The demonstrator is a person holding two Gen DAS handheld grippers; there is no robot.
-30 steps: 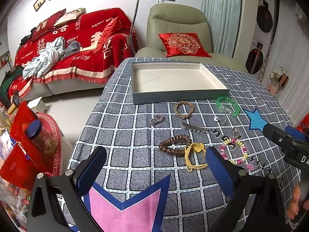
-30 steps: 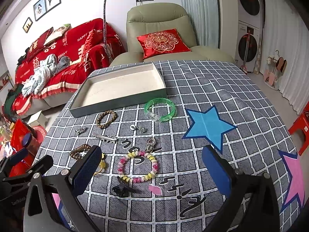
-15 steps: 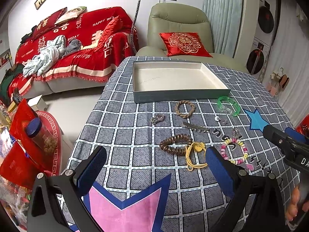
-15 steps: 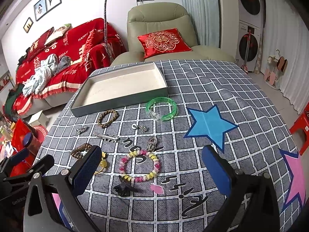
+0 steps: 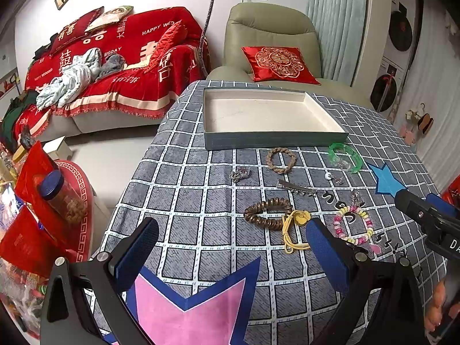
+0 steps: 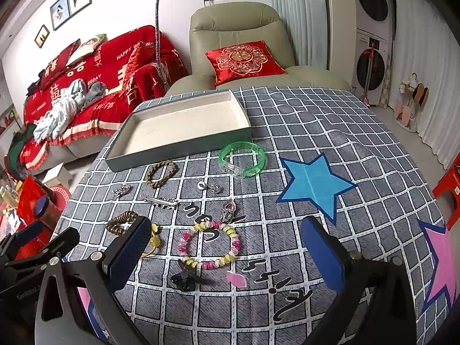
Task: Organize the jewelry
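Item one: my left gripper [image 5: 231, 254], blue-padded jaws spread wide with nothing between them, hung above the near edge of the grey checked tablecloth [image 5: 184, 201], over a pink star patch [image 5: 198, 313].

Item two: my right gripper [image 6: 227, 254], jaws likewise parted and empty, stood over the pink-and-yellow beaded bracelet [image 6: 209, 244], not touching it.

Item three: the shallow rectangular grey tray with a cream lining [image 6: 178, 146] sat at the far side of the table and held nothing.

Loose pieces, all on the cloth between tray and grippers:
- translucent green plastic bangle [image 6: 241, 159], just beside the tray's right corner;
- braided tan cord bracelet [image 6: 161, 173], near the tray's front wall;
- small silver charm cluster [image 6: 121, 190], to the left;
- silver hair clip [image 6: 161, 201], lying flat near the middle;
- white bead with a silver earring [image 6: 210, 187];
- silver heart-shaped pendant [image 6: 228, 210], just beyond the beaded bracelet;
- dark brown wooden bead bracelet [image 5: 267, 211], touching a yellow cord with a yellow charm [image 5: 293, 227];
- black claw clip [image 6: 185, 279] and a small pink scrap [image 6: 235, 279], nearest me.

A blue star patch [image 6: 314, 185] lay to the right. Fingers of a hand [image 5: 437, 307] showed at the left view's right edge.
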